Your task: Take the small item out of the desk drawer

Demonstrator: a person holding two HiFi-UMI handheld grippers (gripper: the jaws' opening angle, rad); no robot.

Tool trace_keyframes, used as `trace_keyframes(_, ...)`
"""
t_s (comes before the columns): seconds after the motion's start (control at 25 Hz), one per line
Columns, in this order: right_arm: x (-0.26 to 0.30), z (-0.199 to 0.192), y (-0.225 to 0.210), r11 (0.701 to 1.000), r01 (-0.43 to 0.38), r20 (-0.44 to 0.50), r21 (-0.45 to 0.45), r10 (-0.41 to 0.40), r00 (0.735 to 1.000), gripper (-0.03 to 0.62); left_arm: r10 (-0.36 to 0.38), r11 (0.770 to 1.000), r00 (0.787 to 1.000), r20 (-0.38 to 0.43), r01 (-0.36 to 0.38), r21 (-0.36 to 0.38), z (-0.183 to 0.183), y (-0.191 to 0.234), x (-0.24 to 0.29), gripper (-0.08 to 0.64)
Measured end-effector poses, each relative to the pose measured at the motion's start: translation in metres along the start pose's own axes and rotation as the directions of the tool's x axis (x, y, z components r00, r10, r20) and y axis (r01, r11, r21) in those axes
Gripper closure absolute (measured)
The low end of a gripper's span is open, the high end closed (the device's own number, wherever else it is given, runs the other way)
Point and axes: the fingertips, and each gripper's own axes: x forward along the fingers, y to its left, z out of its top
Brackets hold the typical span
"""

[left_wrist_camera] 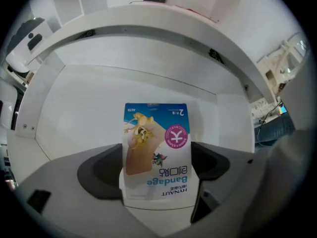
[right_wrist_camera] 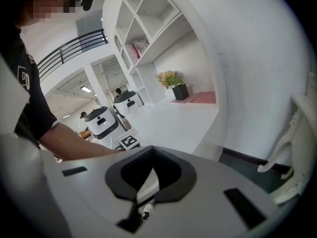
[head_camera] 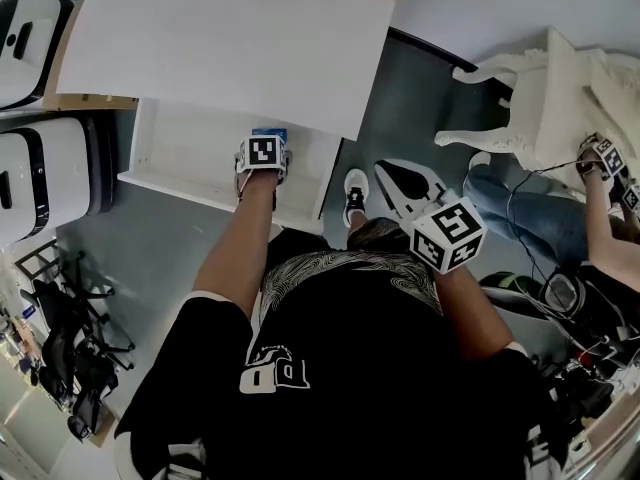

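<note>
Over the open, smooth white desk drawer (left_wrist_camera: 94, 103), the left gripper (left_wrist_camera: 157, 187) pinches a flat, glossy blue-and-tan bandage packet (left_wrist_camera: 156, 148) by its lower edge, upright. Right gripper (right_wrist_camera: 144, 180): fingers closed tight, empty, off to the side above grey floor (head_camera: 420, 98).

Bright, even indoor light washes the white desk (head_camera: 230, 38) nearly featureless, shadows are soft, and both gripper views bend strongly toward dark, blurred circular edges.
</note>
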Motion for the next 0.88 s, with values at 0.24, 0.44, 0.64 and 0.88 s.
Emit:
trace_keyframes(0.24, 0.006, 0.001, 0.017, 1.000, -0.004, 0.019, -0.013, 0.004, 1.000, 0.583, -0.007, 0.997, 1.000, 0.026, 0.005, 0.075, 0.001, 0.001, -0.016, 0.123)
trace_keyframes(0.44, 0.012, 0.007, 0.040, 0.999, -0.017, 0.034, -0.035, 0.018, 0.999, 0.583, -0.043, 0.993, 0.997, 0.071, 0.035, 0.109, 0.001, 0.003, -0.040, 0.123)
trace_keyframes(0.64, 0.016, 0.019, 0.054, 0.997, -0.027, 0.055, -0.071, 0.031, 0.998, 0.583, -0.088, 0.990, 0.985, 0.148, 0.071, 0.119, 0.007, -0.002, -0.078, 0.123)
trace_keyframes(0.88, 0.015, 0.041, 0.076, 0.993, -0.036, 0.091, -0.113, 0.046, 0.995, 0.583, -0.164, 0.978, 0.956, 0.244, 0.126, 0.164, 0.008, -0.006, -0.124, 0.123)
